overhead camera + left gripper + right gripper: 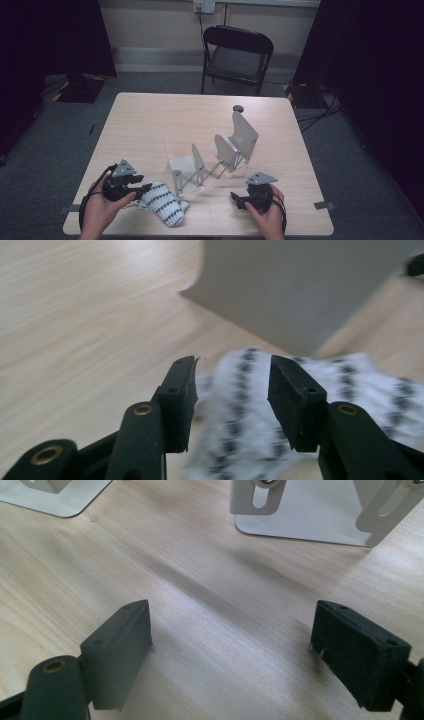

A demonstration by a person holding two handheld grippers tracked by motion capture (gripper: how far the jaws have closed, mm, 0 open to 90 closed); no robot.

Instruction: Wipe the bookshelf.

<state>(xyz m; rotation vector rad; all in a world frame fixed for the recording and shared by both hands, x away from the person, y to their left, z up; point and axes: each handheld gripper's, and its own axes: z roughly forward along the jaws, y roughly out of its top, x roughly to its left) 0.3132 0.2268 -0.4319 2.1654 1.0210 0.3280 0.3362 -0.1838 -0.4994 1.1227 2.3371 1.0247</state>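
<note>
Right, patterned sock [162, 201] lies just ahead of my left gripper [232, 390], jaws apart w/ cloth between but unpinched; right gripper [230, 650] wide open, farther off.

A black folding metal chair [237, 57] stands behind the light wooden desk [150, 120]; a small dark round object [238, 108] lies near the desk's far edge.

High overview; both tool cameras close, tableward.
</note>
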